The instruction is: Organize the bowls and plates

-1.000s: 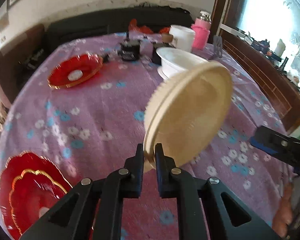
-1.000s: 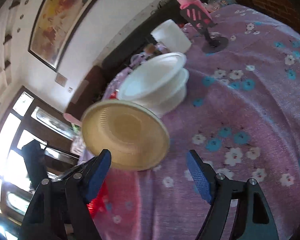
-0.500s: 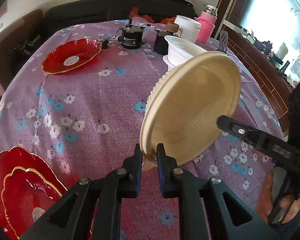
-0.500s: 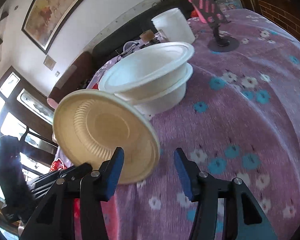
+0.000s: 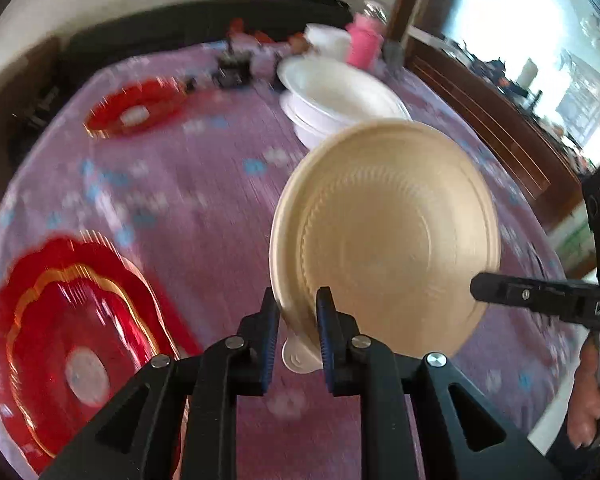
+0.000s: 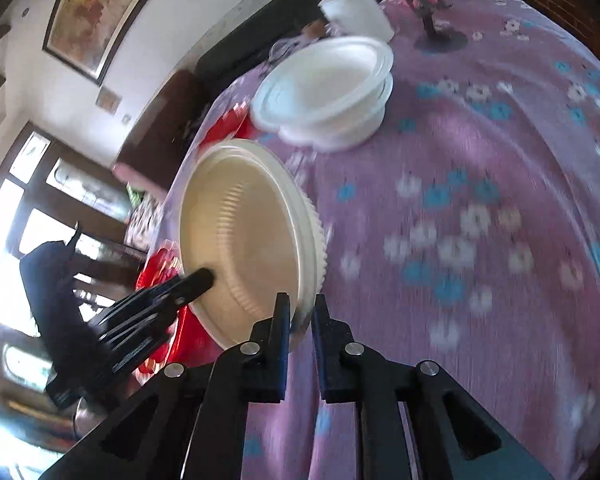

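Both tools pinch the same round tan disposable plate (image 5: 384, 236), held tilted on edge above the purple floral tablecloth (image 5: 188, 200): the left gripper (image 5: 297, 334) is clamped on its lower rim, and the right gripper (image 6: 300, 330) is closed on the rim at the opposite side. Beyond the plate, ahead of both grippers, stands a stack of white disposable bowls (image 6: 332, 92). Stacked scalloped red plates with gold trim (image 5: 66, 336) lie left of the left gripper.

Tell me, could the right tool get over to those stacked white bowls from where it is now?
Probably not right away. The right tool is shut on the beige plate, which the left tool grips too. The cloth toward the white bowls looks bare.
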Demonstrator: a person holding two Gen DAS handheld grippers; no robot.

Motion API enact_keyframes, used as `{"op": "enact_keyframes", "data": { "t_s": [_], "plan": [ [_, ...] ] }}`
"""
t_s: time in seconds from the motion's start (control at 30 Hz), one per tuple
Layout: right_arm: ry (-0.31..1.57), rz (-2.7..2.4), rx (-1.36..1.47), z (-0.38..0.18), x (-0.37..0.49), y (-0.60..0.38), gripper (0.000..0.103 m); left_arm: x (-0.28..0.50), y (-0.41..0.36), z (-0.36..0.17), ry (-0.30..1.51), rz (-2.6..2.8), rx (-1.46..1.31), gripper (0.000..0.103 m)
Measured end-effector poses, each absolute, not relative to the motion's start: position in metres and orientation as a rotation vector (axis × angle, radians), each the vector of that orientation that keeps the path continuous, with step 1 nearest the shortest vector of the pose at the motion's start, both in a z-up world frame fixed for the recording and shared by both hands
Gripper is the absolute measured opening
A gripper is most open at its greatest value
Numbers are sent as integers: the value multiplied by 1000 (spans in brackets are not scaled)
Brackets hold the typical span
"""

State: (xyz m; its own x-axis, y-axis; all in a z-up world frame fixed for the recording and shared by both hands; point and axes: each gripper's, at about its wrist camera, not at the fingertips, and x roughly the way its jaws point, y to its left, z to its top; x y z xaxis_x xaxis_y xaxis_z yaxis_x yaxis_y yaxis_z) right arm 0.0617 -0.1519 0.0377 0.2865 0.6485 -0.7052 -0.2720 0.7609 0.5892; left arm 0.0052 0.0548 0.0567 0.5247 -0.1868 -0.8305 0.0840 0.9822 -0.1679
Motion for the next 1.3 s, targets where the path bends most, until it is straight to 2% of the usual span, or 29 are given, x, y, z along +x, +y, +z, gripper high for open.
{"op": "enact_keyframes", "data": {
  "t_s": [0.07, 0.1, 0.17, 0.2, 0.23, 0.27, 0.37, 0.5, 0.63, 0.83, 0.97, 1.07, 1.13, 1.3],
  "plan": [
    [1130, 624, 379, 33, 51, -155, 13, -2, 48, 50, 1017, -162, -90, 19],
    [1117, 621, 371, 32, 48, -155, 14, -3, 45, 49, 1011, -166, -76, 23],
    [1068, 593, 340, 35, 44, -156, 16, -4, 42, 47, 992, -159, -68, 41],
    [1047, 558, 309, 36, 39, -156, 19, -6, 42, 48, 982, -141, -65, 56],
    [1017, 525, 284, 39, 35, -156, 20, -7, 42, 50, 968, -133, -60, 66],
    [977, 503, 271, 43, 30, -160, 23, -10, 42, 52, 946, -125, -53, 67],
    [884, 493, 279, 48, 18, -171, 23, -15, 43, 57, 909, -110, -46, 68],
    [861, 504, 319, 48, 21, -175, 23, -15, 41, 54, 919, -119, -54, 68],
    [827, 507, 349, 74, 37, -182, 23, -15, 44, 62, 912, -120, -71, 68],
    [874, 498, 471, 91, 115, -188, 23, 23, 65, 88, 985, -177, -207, 68],
    [909, 456, 515, 84, 170, -185, 23, 69, 76, 112, 954, -103, -193, 68],
    [927, 425, 554, 72, 200, -185, 23, 107, 83, 115, 966, -89, -230, 57],
    [953, 403, 560, 64, 215, -184, 23, 133, 84, 110, 992, -81, -238, 40],
    [944, 407, 559, 59, 212, -182, 23, 190, 90, 90, 1048, -84, -298, 38]
  ]
}}
